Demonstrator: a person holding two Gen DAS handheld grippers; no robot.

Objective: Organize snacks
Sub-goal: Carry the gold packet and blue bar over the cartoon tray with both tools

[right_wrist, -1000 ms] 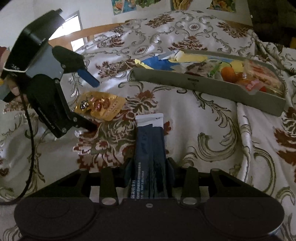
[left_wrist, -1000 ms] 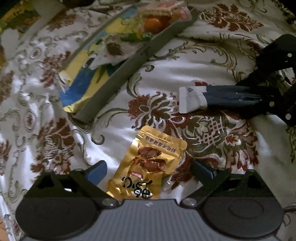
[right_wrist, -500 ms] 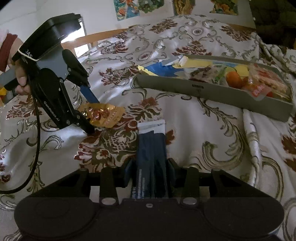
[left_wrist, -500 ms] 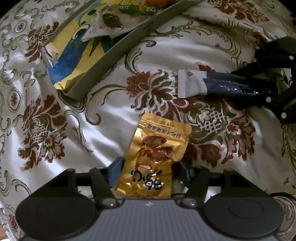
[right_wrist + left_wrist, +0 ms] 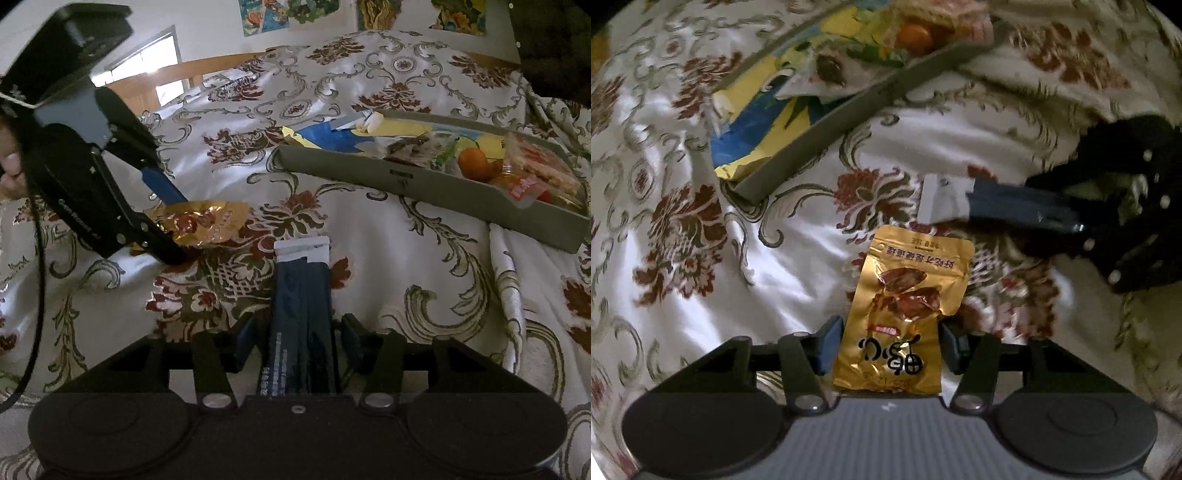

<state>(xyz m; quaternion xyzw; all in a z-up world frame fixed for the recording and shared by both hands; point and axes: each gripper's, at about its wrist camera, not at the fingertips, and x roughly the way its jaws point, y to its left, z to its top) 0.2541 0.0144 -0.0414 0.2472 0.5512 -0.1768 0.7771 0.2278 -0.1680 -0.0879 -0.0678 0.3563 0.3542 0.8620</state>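
Observation:
My left gripper is shut on a gold snack pouch and holds it over the floral cloth. In the right wrist view that pouch sits between the left gripper's fingers. My right gripper is shut on a dark blue snack packet with a white end. The packet also shows at the right in the left wrist view, held by the right gripper. A grey tray with several snacks lies beyond both grippers; it also shows in the left wrist view.
The tray holds a blue and yellow bag, an orange fruit and wrapped snacks. The floral cloth is creased and folds up at the right. A wooden edge and a wall with posters lie behind.
My left gripper has closed on the gold pouch and lifted it slightly. My right gripper keeps hold of the blue packet and has barely moved.

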